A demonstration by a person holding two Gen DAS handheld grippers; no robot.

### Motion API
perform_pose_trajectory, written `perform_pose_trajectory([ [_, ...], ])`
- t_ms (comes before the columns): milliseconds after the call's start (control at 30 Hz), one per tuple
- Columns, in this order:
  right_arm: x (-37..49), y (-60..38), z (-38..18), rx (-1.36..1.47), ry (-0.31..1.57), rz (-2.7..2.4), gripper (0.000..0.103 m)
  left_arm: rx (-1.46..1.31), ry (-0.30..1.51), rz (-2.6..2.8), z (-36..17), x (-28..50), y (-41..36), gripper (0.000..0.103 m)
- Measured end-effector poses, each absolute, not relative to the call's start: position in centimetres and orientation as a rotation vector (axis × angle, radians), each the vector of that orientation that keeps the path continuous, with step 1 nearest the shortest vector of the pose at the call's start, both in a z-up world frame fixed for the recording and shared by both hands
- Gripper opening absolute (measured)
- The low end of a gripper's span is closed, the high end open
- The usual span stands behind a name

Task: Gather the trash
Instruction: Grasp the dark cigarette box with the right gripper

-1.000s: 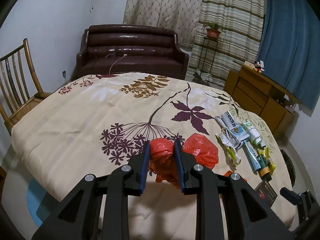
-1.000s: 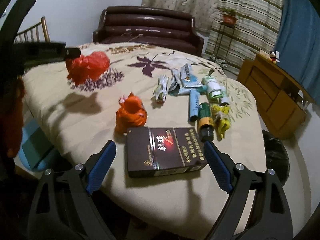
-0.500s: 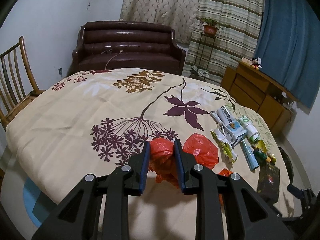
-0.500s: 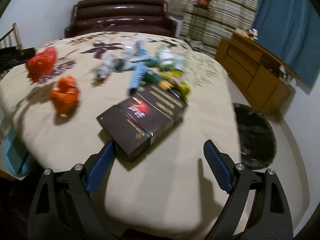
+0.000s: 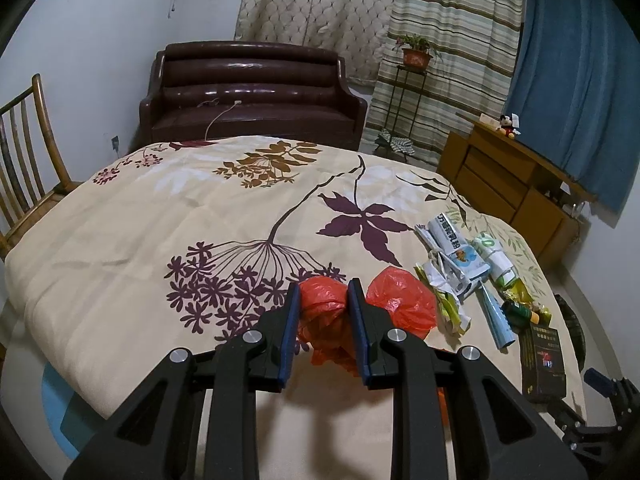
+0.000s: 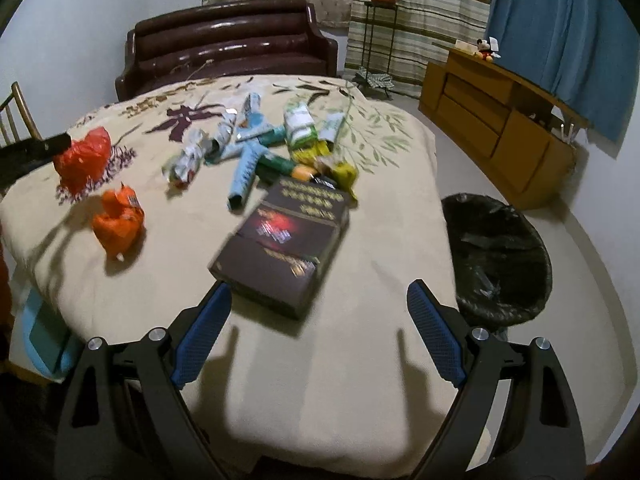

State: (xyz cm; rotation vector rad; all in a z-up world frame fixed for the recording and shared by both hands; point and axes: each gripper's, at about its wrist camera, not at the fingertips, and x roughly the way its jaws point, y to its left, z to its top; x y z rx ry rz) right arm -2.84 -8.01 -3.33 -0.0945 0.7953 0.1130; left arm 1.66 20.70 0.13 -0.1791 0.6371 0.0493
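Note:
My left gripper (image 5: 322,304) is shut on a crumpled red plastic bag (image 5: 400,304), held just above the flowered bedspread. In the right wrist view the same red bag (image 6: 82,158) hangs at the far left under the dark left gripper. My right gripper (image 6: 318,320) stands open and empty, its blue pads just short of a dark brown box (image 6: 284,240) lying askew on the cover. An orange wrapper (image 6: 118,222) sits to the left. Beyond the box lies a heap of rolled cartons, tubes and yellow packets (image 6: 276,140).
A round bin lined with a black bag (image 6: 498,260) stands on the floor right of the table. A wooden cabinet (image 6: 492,120) is behind it, a brown sofa (image 5: 252,92) at the back, a wooden chair (image 5: 24,152) at the left.
The right gripper swung rightward and rolled, so the dark box now lies slanted ahead of it and the black bin has come into view. The left gripper kept its hold on the red bag.

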Motion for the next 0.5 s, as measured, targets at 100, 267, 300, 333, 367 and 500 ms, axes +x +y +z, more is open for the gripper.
perform_pose_trajectory([
  [100, -1.9, -7.3, -3.2, -0.082, 0.791, 0.113, 0.087, -0.178, 0.635, 0.058, 0.0, 1.7, 21.0, 0.025],
  [267, 0.0, -6.1, -3.2, -0.062, 0.792, 0.097, 0.087, -0.180, 0.637, 0.073, -0.2, 1.7, 21.5, 0.025],
  [300, 0.3, -6.0, -3.2, -0.061, 0.792, 0.093, 0.087, -0.177, 0.637, 0.076, -0.2, 1.7, 21.5, 0.025],
  [333, 0.5, -6.0, -3.3, -0.061, 0.793, 0.086, 0.085, -0.176, 0.637, 0.078, -0.3, 1.7, 21.5, 0.025],
  [367, 0.9, -5.8, -3.4, -0.063, 0.797, 0.074, 0.084, -0.174, 0.639, 0.078, -0.4, 1.7, 21.5, 0.025],
  [500, 1.4, -6.2, -4.0, -0.047, 0.827, 0.063, 0.076, -0.168, 0.645, 0.080, -0.6, 1.6, 21.4, 0.025],
])
